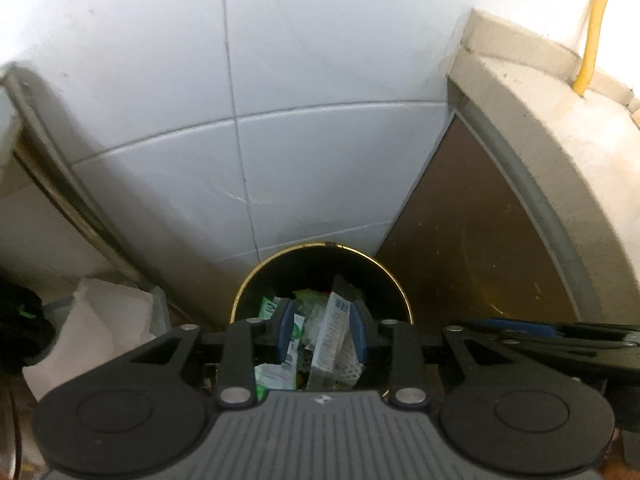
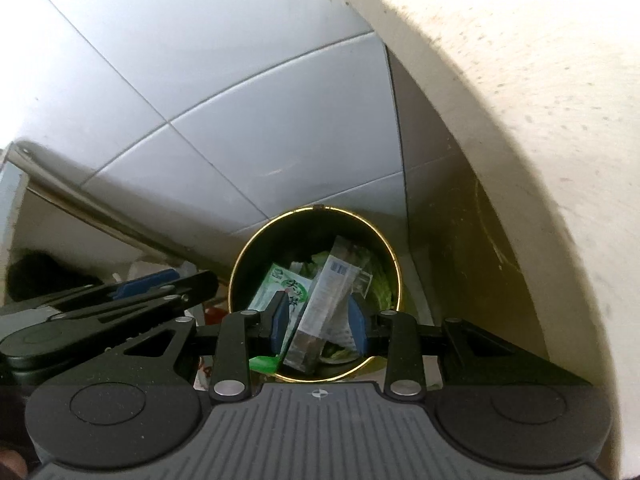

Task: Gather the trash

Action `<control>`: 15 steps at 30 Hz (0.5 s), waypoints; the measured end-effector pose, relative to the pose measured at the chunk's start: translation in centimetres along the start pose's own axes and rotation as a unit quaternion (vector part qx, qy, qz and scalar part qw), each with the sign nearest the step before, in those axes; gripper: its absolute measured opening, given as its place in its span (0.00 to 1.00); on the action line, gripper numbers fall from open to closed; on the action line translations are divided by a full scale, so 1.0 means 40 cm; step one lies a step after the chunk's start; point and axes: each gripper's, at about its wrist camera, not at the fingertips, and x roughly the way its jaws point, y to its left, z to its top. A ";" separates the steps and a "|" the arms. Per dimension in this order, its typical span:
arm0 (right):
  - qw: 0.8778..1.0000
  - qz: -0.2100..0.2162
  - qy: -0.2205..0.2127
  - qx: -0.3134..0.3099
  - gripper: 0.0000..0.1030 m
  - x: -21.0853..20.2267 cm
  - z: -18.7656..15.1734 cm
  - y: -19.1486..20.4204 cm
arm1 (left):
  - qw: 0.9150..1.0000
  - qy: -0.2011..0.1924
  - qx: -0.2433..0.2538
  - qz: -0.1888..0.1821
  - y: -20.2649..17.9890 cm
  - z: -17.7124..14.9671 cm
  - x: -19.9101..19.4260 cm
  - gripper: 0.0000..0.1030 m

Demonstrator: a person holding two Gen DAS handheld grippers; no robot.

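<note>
A black bin with a gold rim (image 1: 340,245) (image 2: 320,209) stands on the floor against the tiled wall. It holds several wrappers, among them a long white packet (image 1: 332,332) (image 2: 328,300) and a green packet (image 1: 268,308) (image 2: 280,284). My left gripper (image 1: 322,328) hangs over the bin's mouth, open, and its blue pads press on nothing. My right gripper (image 2: 318,320) hovers beside it over the same bin, also open and empty. Each gripper shows at the edge of the other's view: the right gripper (image 1: 520,328) and the left gripper (image 2: 148,284). The wrappers seen between the pads lie down in the bin.
White wall tiles (image 1: 280,120) rise behind the bin. A beige stone counter (image 1: 560,160) (image 2: 520,120) with a brown panel (image 1: 460,240) below it closes the right side. A white paper bag (image 1: 100,320) sits left of the bin. A yellow hose (image 1: 592,40) runs down onto the counter.
</note>
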 end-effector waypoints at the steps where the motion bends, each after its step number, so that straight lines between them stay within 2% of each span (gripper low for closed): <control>1: 1.000 0.000 -0.006 0.001 0.40 -0.015 -0.004 0.003 | 1.000 -0.006 0.001 0.000 0.004 -0.001 -0.014 0.24; 6: 0.999 0.001 -0.038 -0.001 0.43 -0.082 -0.021 0.023 | 0.999 -0.034 0.008 -0.008 0.013 -0.007 -0.089 0.24; 11: 0.997 -0.005 -0.082 -0.002 0.46 -0.181 -0.052 0.048 | 0.997 -0.067 0.031 -0.020 0.006 -0.015 -0.172 0.30; 15: 0.992 -0.027 -0.124 -0.009 0.53 -0.262 -0.080 0.066 | 0.994 -0.091 0.051 -0.034 0.002 -0.024 -0.234 0.33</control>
